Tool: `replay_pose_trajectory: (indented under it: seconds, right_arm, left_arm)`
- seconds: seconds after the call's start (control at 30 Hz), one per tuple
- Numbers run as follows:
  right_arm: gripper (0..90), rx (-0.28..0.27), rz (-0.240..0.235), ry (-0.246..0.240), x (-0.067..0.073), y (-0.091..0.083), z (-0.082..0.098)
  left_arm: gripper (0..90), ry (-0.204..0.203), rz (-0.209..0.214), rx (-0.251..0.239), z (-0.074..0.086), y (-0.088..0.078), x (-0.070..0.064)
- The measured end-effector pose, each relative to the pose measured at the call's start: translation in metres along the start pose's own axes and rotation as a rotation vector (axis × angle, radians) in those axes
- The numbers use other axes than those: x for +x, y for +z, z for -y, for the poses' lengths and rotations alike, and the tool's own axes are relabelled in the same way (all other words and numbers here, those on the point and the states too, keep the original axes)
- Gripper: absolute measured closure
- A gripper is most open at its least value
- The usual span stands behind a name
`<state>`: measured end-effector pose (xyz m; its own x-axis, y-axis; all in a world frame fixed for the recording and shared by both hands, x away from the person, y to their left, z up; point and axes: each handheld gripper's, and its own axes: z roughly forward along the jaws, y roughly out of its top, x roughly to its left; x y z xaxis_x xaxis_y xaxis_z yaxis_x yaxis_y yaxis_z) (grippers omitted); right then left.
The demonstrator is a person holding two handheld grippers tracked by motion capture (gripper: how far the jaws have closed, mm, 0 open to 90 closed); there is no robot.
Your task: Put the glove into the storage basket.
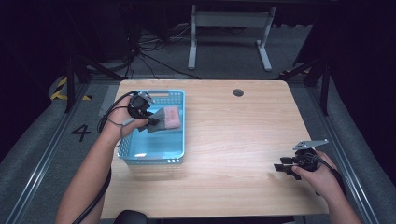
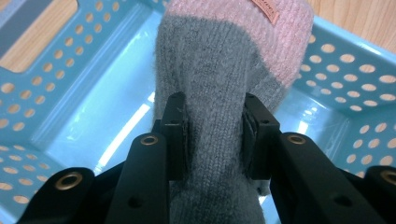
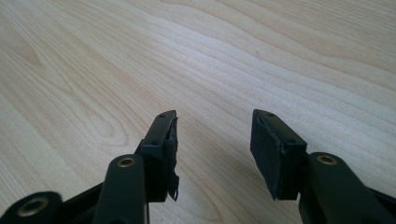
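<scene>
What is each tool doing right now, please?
Left tool: shut on the grey and pink knitted sock, held over the blue basket.
Right tool: open, nothing between its jaws, over the wooden table.

You are working in a lab or recording studio, not a home. Your light wooden table (image 1: 243, 140) stands alone on grey carpet, ringed by darkness. Metal rails (image 1: 39, 161) run along the floor on both sides, with a painted number 4 (image 1: 81, 132) at the left. Black-and-yellow hazard tape (image 1: 60, 88) marks the far left, loose cables (image 1: 149, 49) trail across the floor, and a grey metal stand (image 1: 229, 32) waits beyond.
</scene>
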<state>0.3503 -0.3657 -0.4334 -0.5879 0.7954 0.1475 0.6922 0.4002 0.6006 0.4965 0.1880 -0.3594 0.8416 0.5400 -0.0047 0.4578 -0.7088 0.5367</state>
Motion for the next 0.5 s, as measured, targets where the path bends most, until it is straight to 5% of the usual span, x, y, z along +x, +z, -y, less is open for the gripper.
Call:
replay_pose_trajectory:
  seconds: [0.5]
  right_arm:
    - [51.5,0.008,-0.007,-0.008,0.003,0.004,0.002]
  left_arm:
    - [66.8,-0.003,0.029,0.088,0.008,0.032,0.012]
